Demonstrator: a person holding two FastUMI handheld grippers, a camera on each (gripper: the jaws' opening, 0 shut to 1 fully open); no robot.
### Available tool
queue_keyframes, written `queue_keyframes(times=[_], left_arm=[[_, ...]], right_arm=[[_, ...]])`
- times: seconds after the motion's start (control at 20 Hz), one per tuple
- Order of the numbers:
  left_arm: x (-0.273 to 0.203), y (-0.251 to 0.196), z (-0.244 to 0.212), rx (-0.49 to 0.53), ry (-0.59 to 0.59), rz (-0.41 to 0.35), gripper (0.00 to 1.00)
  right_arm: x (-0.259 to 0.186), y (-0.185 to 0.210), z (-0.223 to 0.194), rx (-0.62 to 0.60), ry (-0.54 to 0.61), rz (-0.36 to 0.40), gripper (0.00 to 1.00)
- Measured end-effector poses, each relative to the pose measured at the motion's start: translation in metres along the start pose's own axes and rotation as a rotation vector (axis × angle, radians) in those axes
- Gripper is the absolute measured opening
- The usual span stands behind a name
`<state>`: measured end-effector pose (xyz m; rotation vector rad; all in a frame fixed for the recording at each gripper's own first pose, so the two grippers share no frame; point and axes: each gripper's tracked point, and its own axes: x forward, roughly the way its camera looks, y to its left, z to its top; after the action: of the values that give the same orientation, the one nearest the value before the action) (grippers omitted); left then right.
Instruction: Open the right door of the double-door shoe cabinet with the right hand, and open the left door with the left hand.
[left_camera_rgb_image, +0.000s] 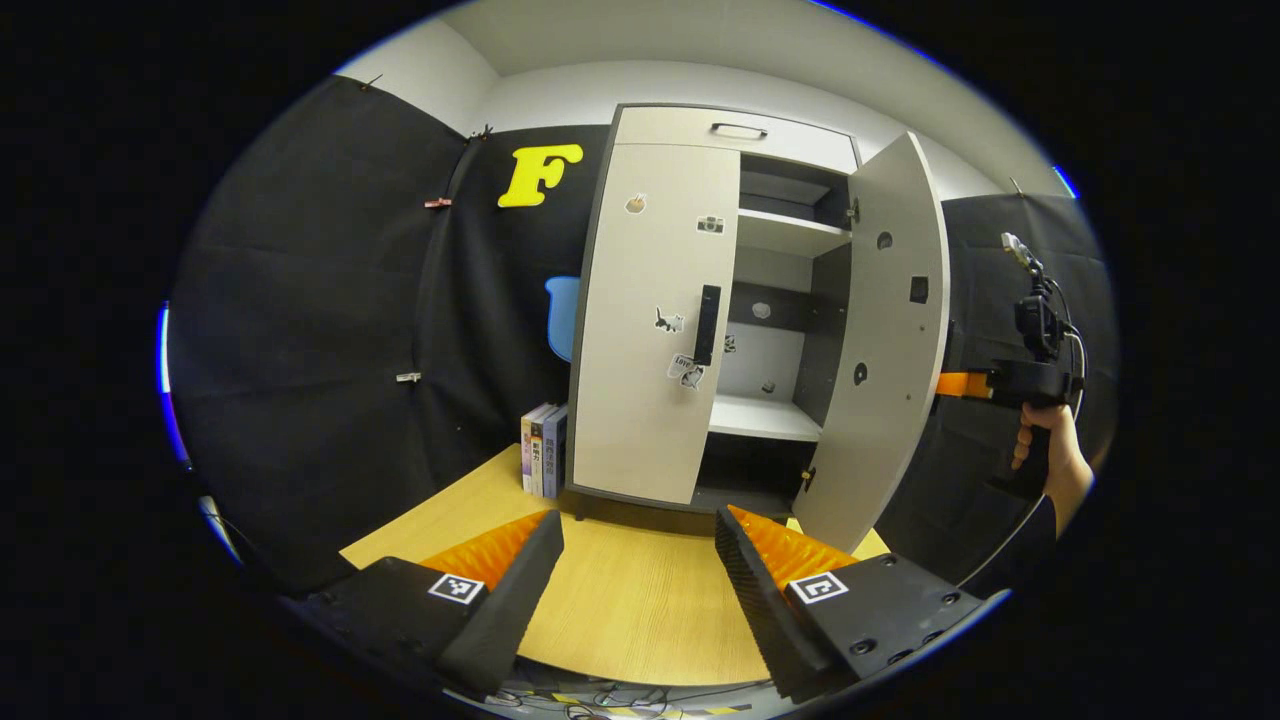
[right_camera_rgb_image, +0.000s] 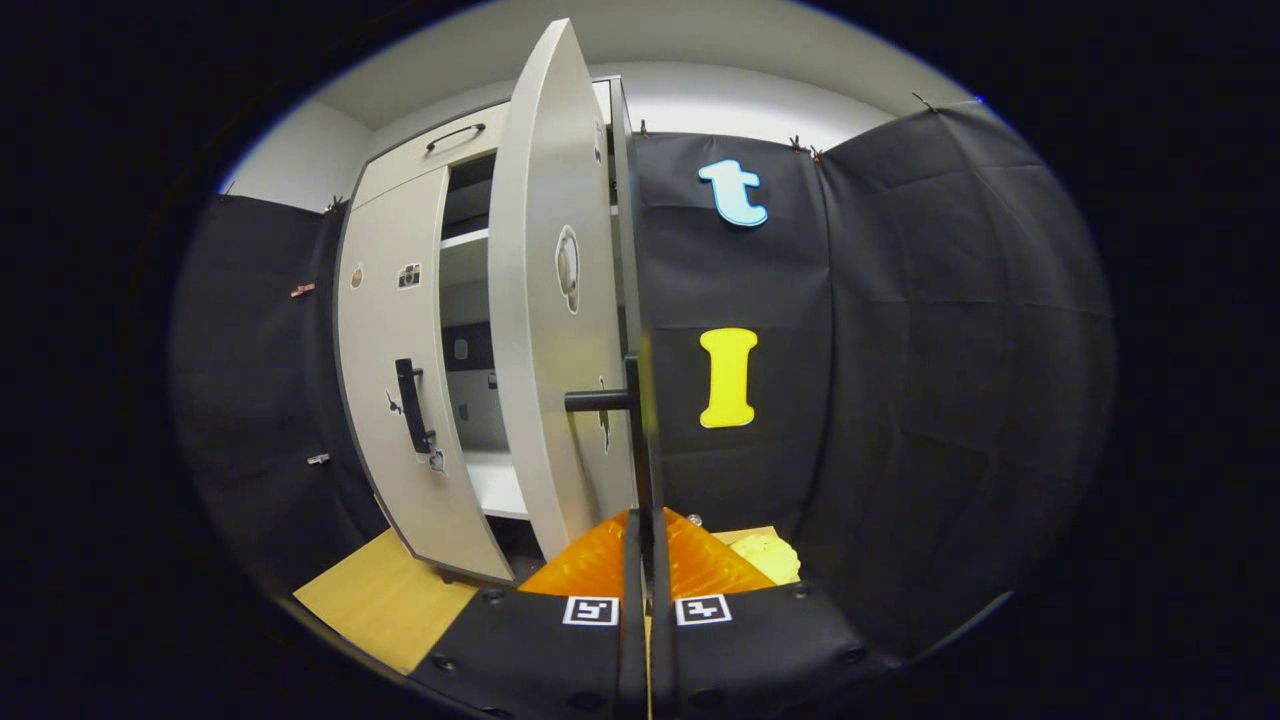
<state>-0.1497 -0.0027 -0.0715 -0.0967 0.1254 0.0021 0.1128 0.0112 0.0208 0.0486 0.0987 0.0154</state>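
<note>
The grey shoe cabinet (left_camera_rgb_image: 735, 128) stands on a wooden table. Its left door (left_camera_rgb_image: 640, 330) is closed flat, with a dark vertical handle (left_camera_rgb_image: 707, 325) at its inner edge. The right door (left_camera_rgb_image: 885, 340) stands swung out, showing shelves inside. My left gripper (left_camera_rgb_image: 640, 560) hangs open above the table, short of the cabinet, with nothing between its fingers. In the right gripper view the right door (right_camera_rgb_image: 545, 300) is seen almost edge-on. My right gripper (right_camera_rgb_image: 645, 570) is shut on that door's handle (right_camera_rgb_image: 640, 440). The right gripper (left_camera_rgb_image: 965, 384) and the hand (left_camera_rgb_image: 1060, 460) holding it show past the open door.
Several books (left_camera_rgb_image: 545, 450) stand upright on the table (left_camera_rgb_image: 620, 610) against the cabinet's left side. A yellow object (right_camera_rgb_image: 765, 555) lies on the table near the right door. Black cloth walls close in on both sides and behind. The cabinet's top drawer is closed.
</note>
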Motion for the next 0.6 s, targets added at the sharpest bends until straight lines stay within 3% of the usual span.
queue_keyframes(times=[0.2,0.45,0.6], left_arm=[[0.017,-0.002,0.008,0.015,-0.009,-0.025,0.95],[0.062,-0.006,0.033,0.055,-0.041,-0.071,0.95],[0.099,-0.010,0.060,0.101,-0.078,-0.100,0.95]], right_arm=[[-0.032,0.002,-0.014,0.001,0.020,-0.006,0.06],[-0.075,0.004,-0.028,0.004,-0.009,-0.067,0.06],[-0.095,0.000,-0.042,0.007,-0.011,-0.121,0.34]])
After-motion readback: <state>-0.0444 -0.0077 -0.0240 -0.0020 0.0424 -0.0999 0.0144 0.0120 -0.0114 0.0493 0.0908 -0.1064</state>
